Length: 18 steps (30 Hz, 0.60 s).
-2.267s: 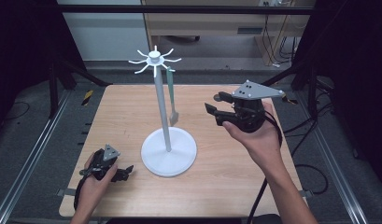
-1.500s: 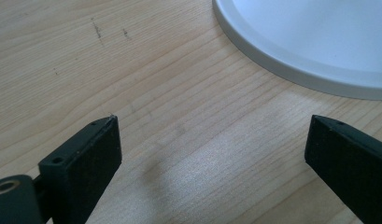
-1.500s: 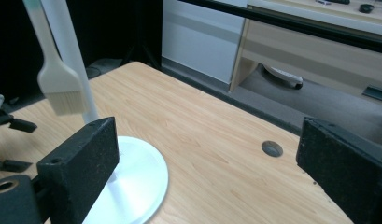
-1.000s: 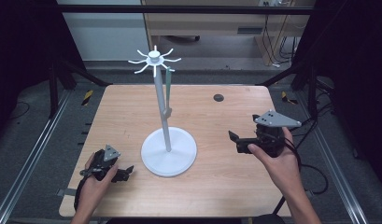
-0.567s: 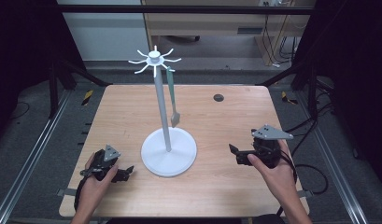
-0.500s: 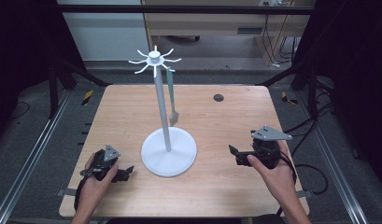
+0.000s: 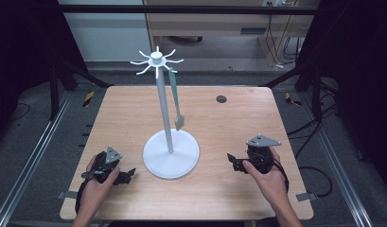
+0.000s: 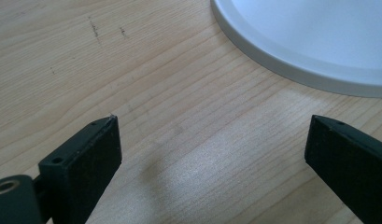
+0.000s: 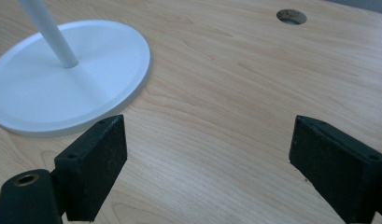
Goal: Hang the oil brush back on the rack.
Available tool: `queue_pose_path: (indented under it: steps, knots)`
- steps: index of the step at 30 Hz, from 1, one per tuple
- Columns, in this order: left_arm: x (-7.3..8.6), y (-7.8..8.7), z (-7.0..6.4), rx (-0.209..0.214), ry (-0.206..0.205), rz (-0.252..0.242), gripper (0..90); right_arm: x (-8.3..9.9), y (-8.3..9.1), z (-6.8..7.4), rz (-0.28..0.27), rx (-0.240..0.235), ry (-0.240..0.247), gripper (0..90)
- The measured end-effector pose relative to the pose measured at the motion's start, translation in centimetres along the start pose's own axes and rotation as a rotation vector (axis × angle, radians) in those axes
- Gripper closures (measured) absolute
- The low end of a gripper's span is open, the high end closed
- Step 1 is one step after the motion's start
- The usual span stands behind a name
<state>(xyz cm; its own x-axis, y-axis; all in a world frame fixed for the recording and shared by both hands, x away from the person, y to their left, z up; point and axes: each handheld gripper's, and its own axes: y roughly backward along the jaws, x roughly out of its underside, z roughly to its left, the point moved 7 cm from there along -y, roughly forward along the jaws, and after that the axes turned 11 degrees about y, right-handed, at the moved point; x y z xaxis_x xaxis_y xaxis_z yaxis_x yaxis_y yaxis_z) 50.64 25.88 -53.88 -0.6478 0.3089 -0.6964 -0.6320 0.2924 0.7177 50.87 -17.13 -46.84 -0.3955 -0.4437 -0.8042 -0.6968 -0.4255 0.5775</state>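
Flanking the white stand (image 7: 171, 153), both grippers (image 7: 231, 161) apparently empty, agape

Wide-open tool (image 9: 207, 158) near white stand base (image 9: 62, 93)

A light wooden worktop (image 7: 134, 113) is seen, with a round hole (image 7: 221, 99) near its far edge. A white stand (image 7: 171, 153) is set at its middle.
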Motion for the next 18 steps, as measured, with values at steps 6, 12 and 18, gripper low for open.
queue_pose_path:
  steps: [6,12,18]
  knots:
    - [0.0,0.0,0.0,0.0,-0.001,0.002,3.5,1.0,-1.9,0.2,0.031,-0.009,-0.028,12.4]
    - [0.0,0.0,0.0,0.001,0.002,-0.004,3.5,1.8,-3.4,0.7,0.056,-0.012,-0.047,12.6]
    - [-0.1,-0.1,-0.1,0.001,-0.004,0.001,3.5,3.4,-4.6,1.5,0.109,-0.022,-0.042,14.0]
